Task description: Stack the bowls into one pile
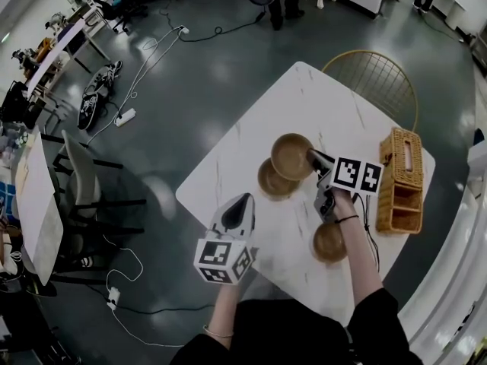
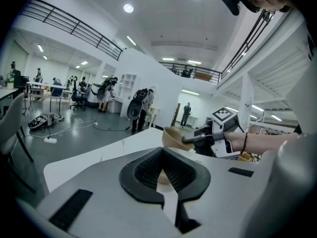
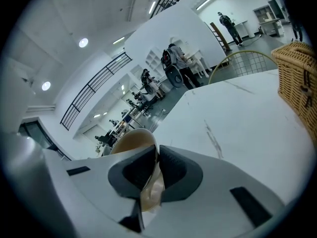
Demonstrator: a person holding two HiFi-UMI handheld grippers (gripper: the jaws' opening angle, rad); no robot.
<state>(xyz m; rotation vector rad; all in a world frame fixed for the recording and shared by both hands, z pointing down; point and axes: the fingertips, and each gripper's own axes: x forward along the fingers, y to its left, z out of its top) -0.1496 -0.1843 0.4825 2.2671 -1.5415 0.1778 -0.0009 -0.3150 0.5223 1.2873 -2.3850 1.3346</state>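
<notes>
Three wooden bowls are on or over the white marble table [image 1: 251,150]. My right gripper [image 1: 310,155] is shut on the rim of one bowl [image 1: 292,155] and holds it just above and partly over a second bowl [image 1: 272,181] resting on the table. The third bowl [image 1: 329,242] sits nearer me, beside my right forearm. In the right gripper view the held bowl [image 3: 130,142] has its rim pinched between the jaws of the right gripper [image 3: 154,150]. My left gripper [image 1: 245,198] hovers over the table's near-left edge, shut and holding nothing. The left gripper view shows the held bowl [image 2: 174,138] ahead.
A wicker basket [image 1: 401,181] stands at the table's right edge, with a black cable [image 1: 367,219] lying beside it. A gold wire chair [image 1: 377,82] is at the far side. Chairs and cables stand on the grey floor to the left.
</notes>
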